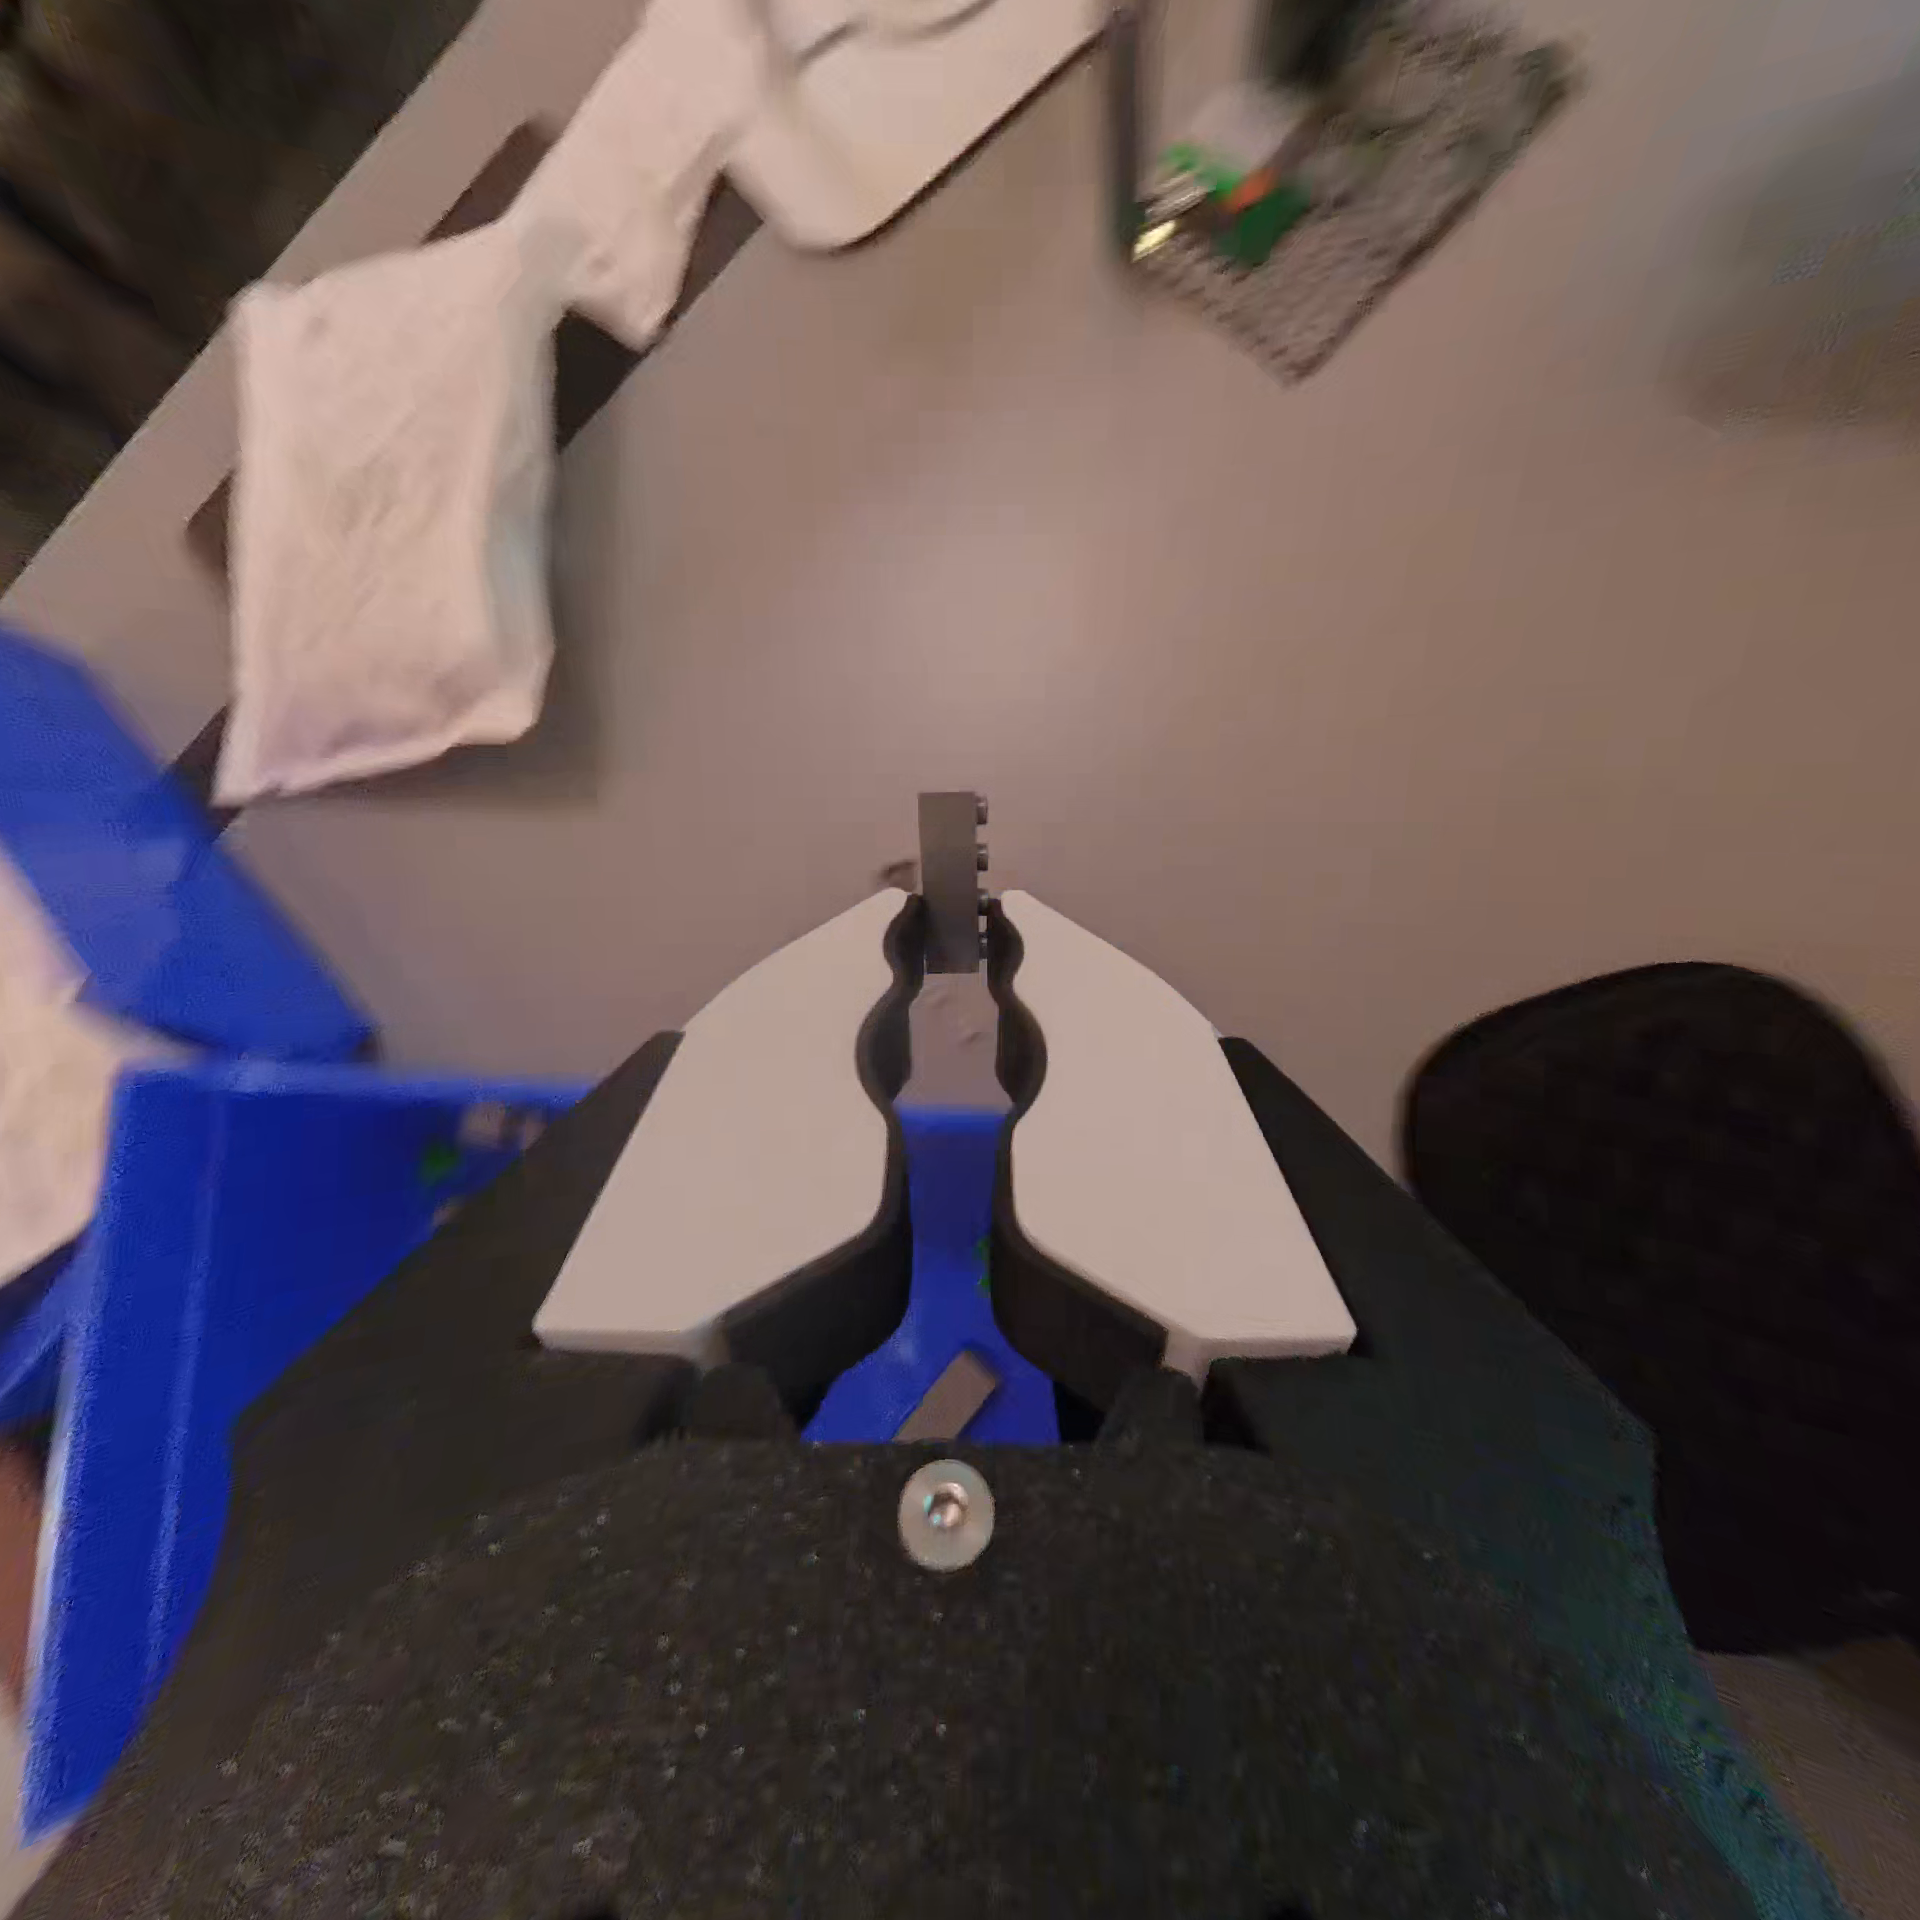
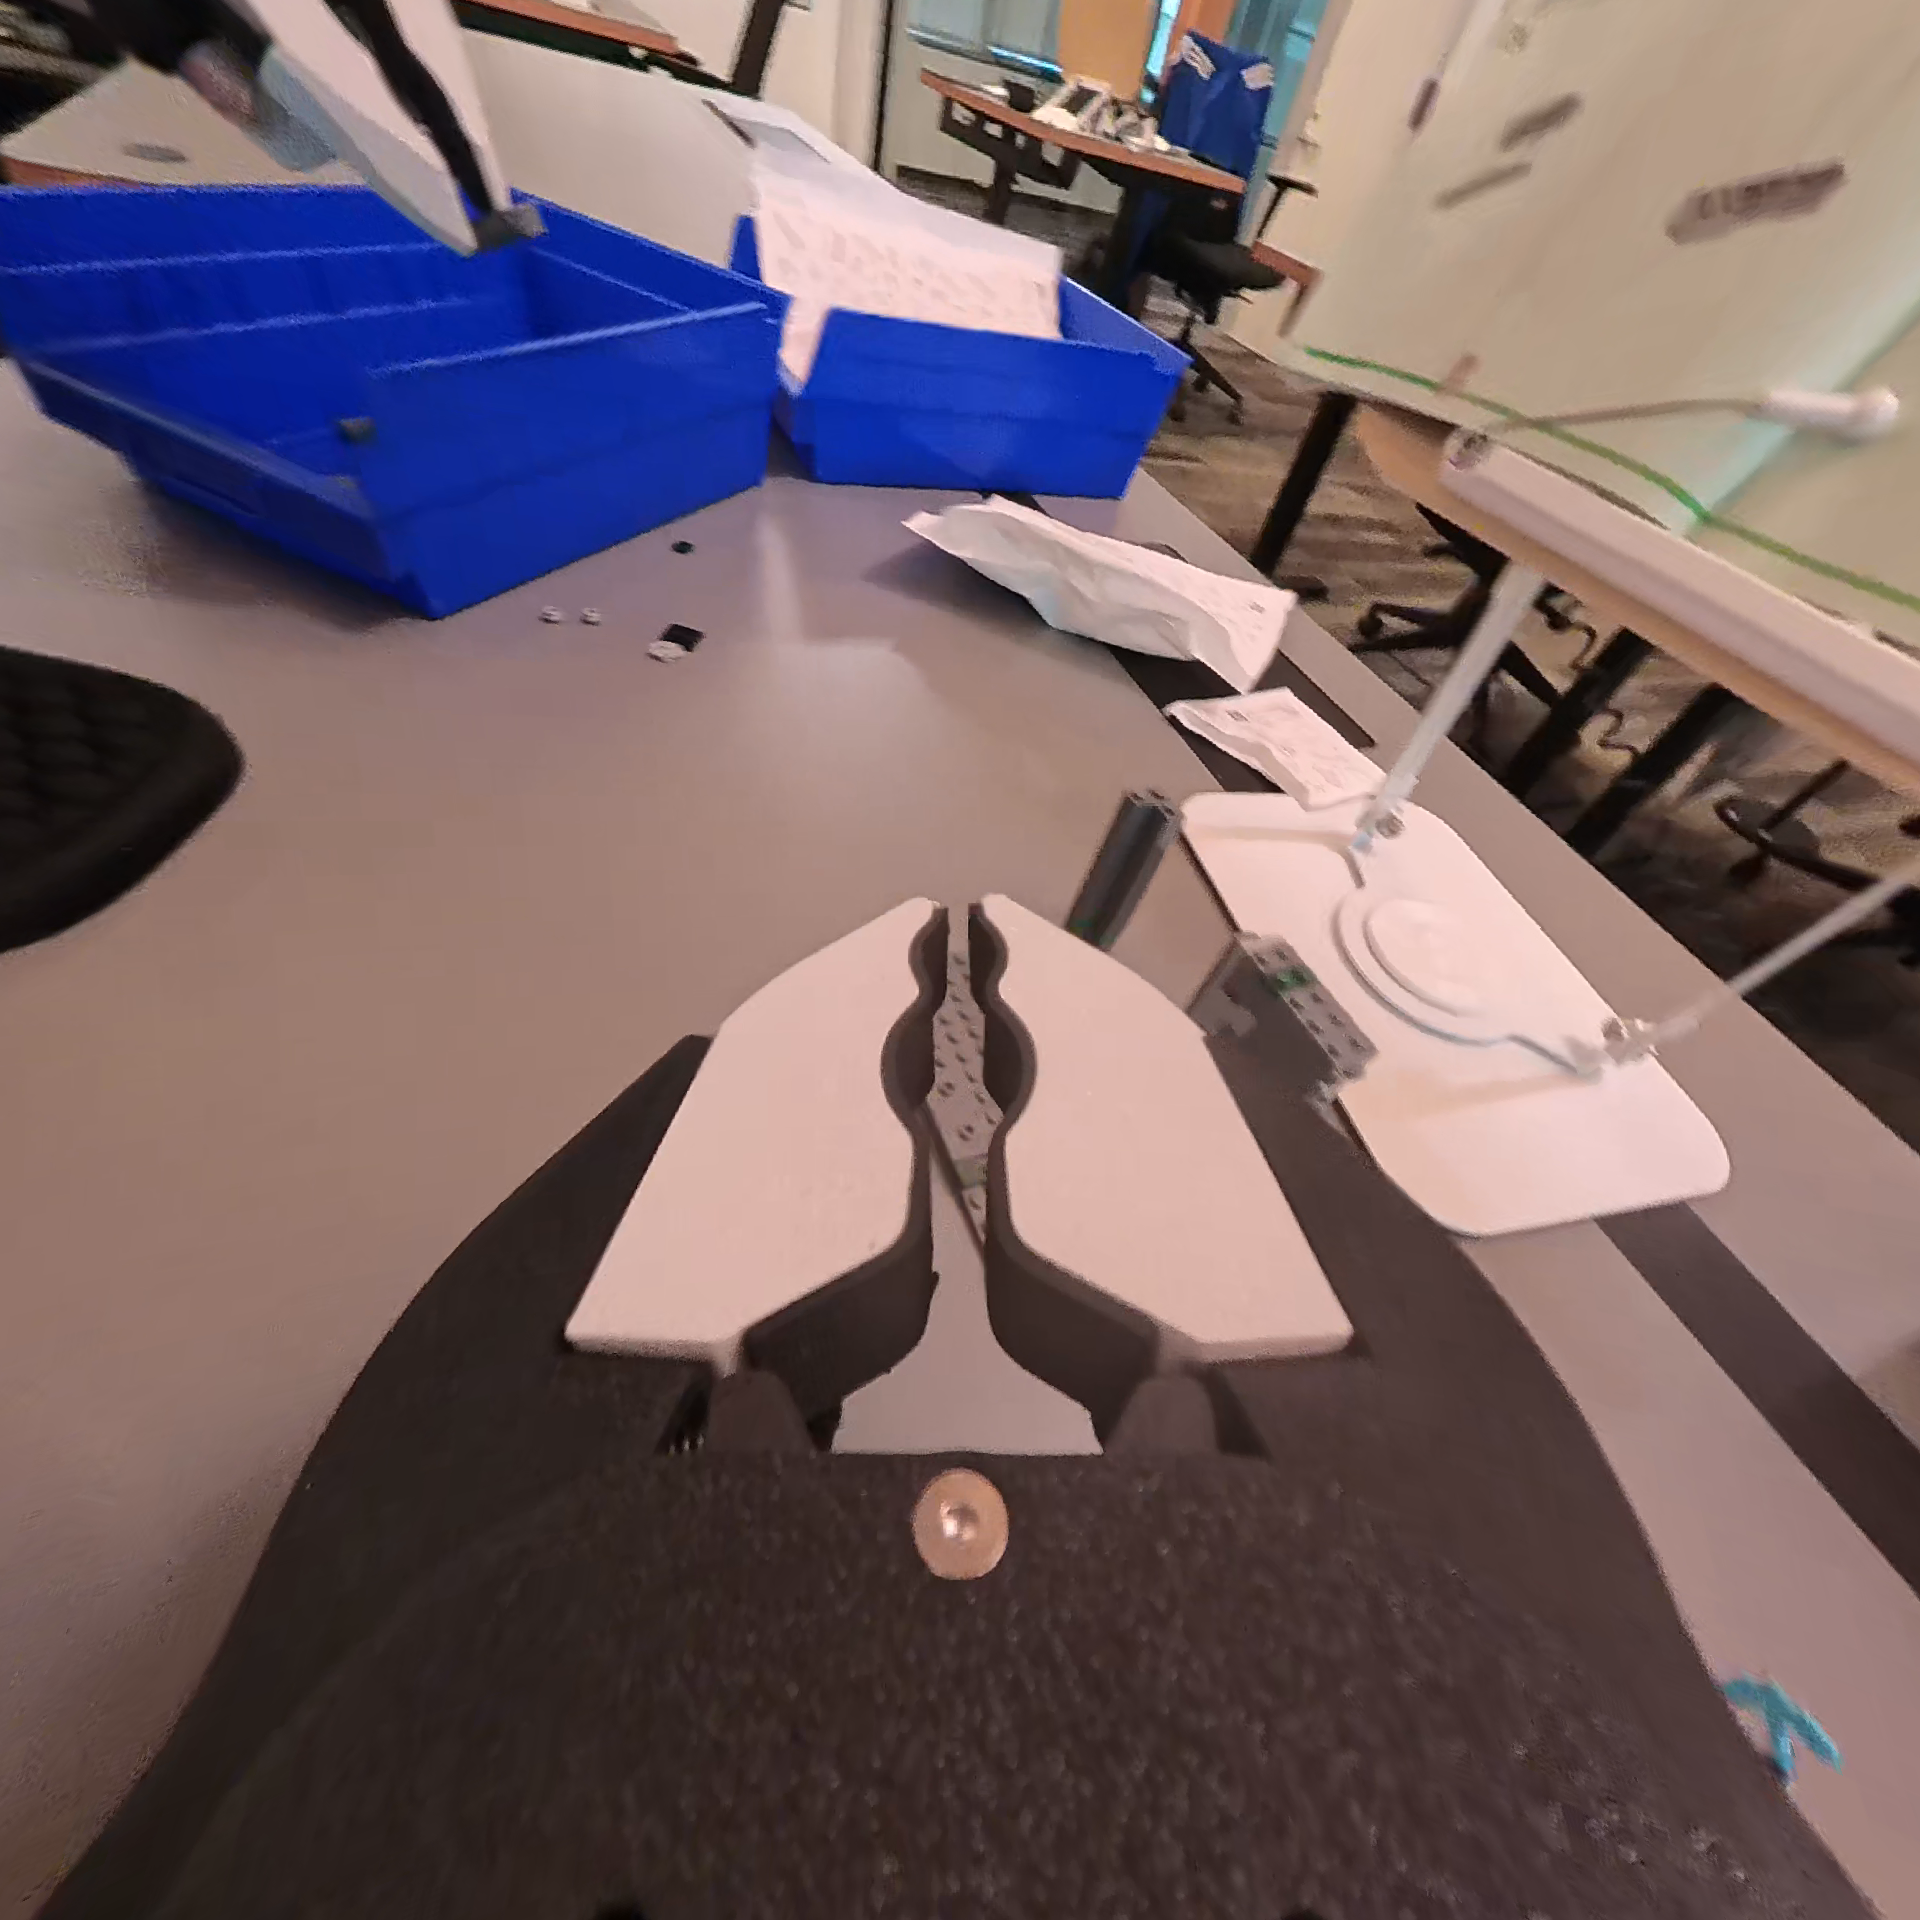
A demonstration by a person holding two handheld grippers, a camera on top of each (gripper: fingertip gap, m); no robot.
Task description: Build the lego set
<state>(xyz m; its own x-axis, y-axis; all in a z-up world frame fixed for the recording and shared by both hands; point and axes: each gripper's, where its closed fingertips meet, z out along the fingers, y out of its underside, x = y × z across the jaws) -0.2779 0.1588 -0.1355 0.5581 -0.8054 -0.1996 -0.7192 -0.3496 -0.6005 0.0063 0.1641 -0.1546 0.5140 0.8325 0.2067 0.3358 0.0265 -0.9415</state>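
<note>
Both tongs clamped: left tongs pinch grey brick; right tongs grip studded plate.

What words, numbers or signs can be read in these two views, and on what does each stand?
Printed sheets in the blue bin: print too small to read.
White packets on the table: print too small to read.
Wall at right: dark marks, blurred.
Label on a blue bin front, left wrist view: blurred.
Nothing here is legible.
</note>
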